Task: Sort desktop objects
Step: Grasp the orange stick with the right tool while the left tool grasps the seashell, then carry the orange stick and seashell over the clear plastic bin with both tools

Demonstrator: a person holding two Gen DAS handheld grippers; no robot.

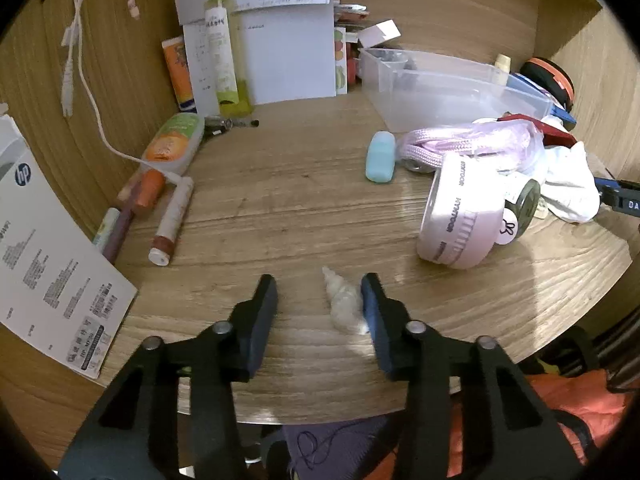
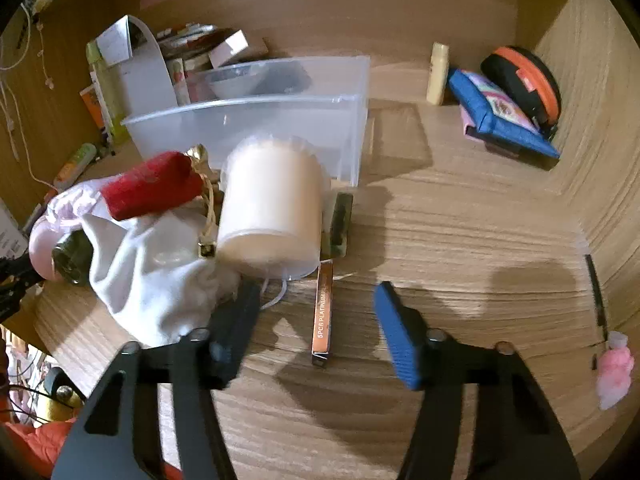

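Home desk nook: wood-grain bench point(image 1: 280, 208) walled by panels, toiletry tubes point(image 1: 170, 220), HP printer box point(image 1: 48, 240), charging cables point(image 1: 76, 40), clear storage bin point(image 2: 256, 128) beyond fingers.

Bare desk point(image 1: 280, 200) mid-way between tubes point(image 1: 172, 220) and pink fan point(image 1: 460, 216).

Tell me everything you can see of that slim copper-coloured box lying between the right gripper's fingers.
The slim copper box is a long, narrow carton with a metallic orange sheen and white print reading "5PCS PLATINUM" along its top face. It lies flat on the wooden desk, lengthwise away from the camera, in the gap of the open right gripper, nearer the left finger and touched by neither. Its far end reaches the base of the toppled cream cylindrical container; whether they touch is unclear. Its near end looks closed.
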